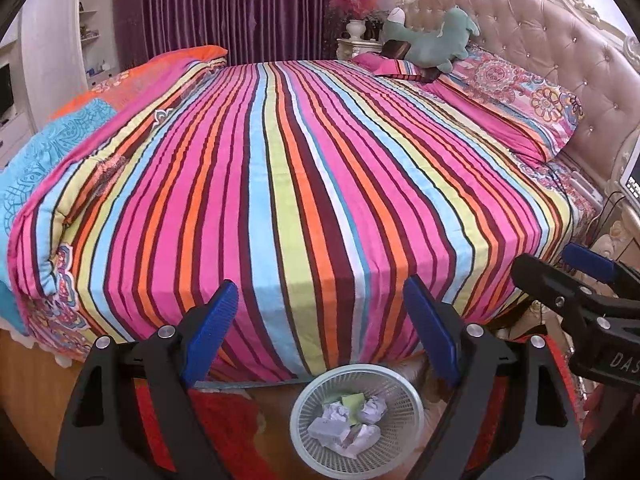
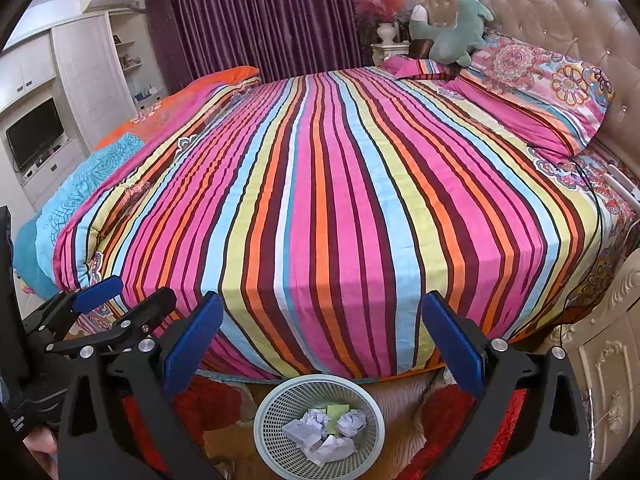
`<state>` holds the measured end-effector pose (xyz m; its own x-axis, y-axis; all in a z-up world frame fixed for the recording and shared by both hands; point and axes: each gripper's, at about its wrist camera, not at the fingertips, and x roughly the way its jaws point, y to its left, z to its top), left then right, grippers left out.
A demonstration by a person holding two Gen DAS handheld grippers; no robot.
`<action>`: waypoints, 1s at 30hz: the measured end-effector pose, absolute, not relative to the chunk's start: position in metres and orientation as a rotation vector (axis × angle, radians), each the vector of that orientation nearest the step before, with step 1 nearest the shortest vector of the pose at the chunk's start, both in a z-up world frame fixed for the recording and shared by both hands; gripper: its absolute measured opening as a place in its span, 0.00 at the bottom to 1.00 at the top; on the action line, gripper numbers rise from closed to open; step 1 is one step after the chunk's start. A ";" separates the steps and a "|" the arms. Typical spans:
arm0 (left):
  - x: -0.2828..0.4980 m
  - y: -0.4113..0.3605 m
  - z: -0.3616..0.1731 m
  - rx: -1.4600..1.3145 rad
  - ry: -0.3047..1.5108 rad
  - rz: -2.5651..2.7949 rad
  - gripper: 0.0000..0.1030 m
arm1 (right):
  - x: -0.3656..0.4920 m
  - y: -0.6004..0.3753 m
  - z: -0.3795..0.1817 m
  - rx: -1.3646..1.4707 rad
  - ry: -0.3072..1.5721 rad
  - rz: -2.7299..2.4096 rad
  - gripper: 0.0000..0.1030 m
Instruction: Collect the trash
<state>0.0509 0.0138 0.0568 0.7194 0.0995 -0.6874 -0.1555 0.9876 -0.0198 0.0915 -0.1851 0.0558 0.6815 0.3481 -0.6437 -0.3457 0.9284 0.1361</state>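
Several crumpled papers (image 2: 316, 424) fill the white basket (image 2: 268, 412) — each gripper, left (image 1: 320, 320) and right (image 2: 320, 336), gapes apart, holding nothing.

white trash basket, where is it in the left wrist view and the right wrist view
Left wrist: the white mesh basket sits bottom centre-right on the floor at the bed's edge, crumpled paper inside.
Right wrist: the basket sits bottom centre, holding the same paper.
Shared landmark: the green plush toy by the headboard, top right in both.
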 end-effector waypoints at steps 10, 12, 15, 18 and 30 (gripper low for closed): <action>0.050 0.013 0.061 -0.084 0.749 0.138 0.86 | 0.092 -0.186 0.057 0.000 0.722 0.388 0.92; 0.050 0.011 0.062 -0.071 0.747 0.152 0.86 | 0.091 -0.187 0.058 0.003 0.718 0.387 0.92; 0.049 0.008 0.062 -0.048 0.739 0.167 0.86 | 0.092 -0.185 0.058 0.000 0.716 0.386 0.92; 0.050 0.007 0.062 -0.043 0.743 0.162 0.86 | 0.092 -0.186 0.058 0.007 0.717 0.386 0.92; 0.048 0.011 0.065 -0.057 0.728 0.182 0.86 | 0.092 -0.186 0.060 0.009 0.712 0.381 0.92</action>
